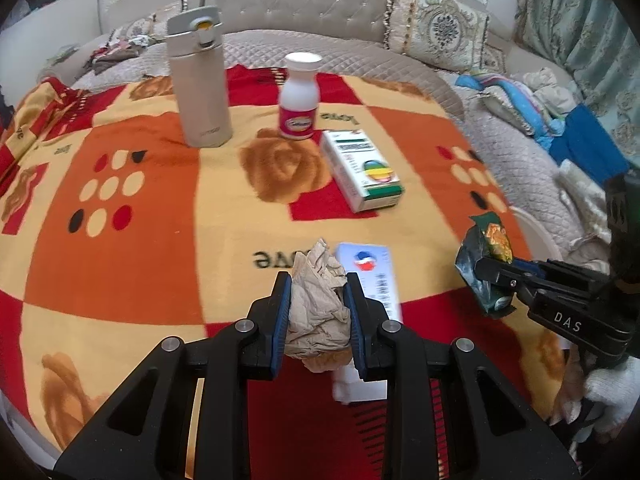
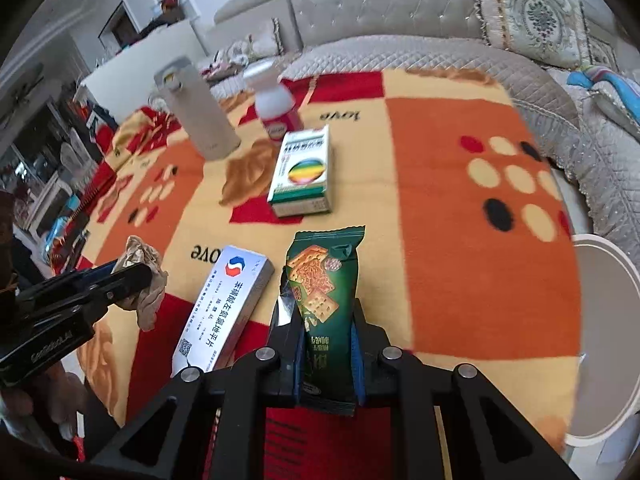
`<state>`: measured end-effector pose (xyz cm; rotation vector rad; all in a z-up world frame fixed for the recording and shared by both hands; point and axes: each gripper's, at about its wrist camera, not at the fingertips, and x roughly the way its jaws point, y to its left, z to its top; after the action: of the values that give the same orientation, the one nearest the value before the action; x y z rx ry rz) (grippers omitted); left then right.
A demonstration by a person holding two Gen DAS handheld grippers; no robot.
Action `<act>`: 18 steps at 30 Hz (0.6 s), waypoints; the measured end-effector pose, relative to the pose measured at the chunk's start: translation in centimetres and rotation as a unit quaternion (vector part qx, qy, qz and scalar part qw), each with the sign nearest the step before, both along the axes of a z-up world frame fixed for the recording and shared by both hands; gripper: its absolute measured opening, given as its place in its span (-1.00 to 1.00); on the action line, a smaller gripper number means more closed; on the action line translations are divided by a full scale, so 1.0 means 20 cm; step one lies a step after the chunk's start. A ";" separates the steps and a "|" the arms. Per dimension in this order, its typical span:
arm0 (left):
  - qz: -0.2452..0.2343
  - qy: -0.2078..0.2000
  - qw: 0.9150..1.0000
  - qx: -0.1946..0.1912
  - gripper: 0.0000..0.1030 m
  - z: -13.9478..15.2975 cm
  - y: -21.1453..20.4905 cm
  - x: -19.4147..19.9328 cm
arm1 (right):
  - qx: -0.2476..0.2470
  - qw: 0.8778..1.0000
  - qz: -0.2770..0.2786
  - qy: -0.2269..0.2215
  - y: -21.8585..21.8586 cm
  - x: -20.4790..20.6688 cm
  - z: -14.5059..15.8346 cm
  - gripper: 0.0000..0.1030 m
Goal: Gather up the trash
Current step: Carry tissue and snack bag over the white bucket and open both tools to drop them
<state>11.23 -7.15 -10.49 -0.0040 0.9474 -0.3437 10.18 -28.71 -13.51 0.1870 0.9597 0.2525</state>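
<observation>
While above the blanket (image 1: 120,208):
Left gripper (image 1: 318,292): clamped on crumpled paper (image 1: 316,312).
Right gripper (image 2: 326,344): clamped on green cracker wrapper (image 2: 320,280).
Below: white box (image 2: 224,308).

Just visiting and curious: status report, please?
Left gripper shut on crumpled tissue. Right gripper shut on green cracker wrapper. Both lifted clear; nothing blocking.

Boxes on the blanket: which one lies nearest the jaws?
The white box with the red-and-blue round logo, flat beside the right gripper. The green-and-white box with the rainbow circle lies farther back, near the white bottle.
</observation>
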 end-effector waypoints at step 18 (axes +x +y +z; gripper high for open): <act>-0.109 -0.002 0.994 -0.026 -0.54 0.13 -0.63 -0.08 | -0.005 0.996 -0.091 -0.014 -0.49 -0.26 0.09 -0.66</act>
<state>9.54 -19.72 -7.87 0.0518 0.9367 -0.5699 5.02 -38.60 -11.69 0.2591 0.9092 0.0832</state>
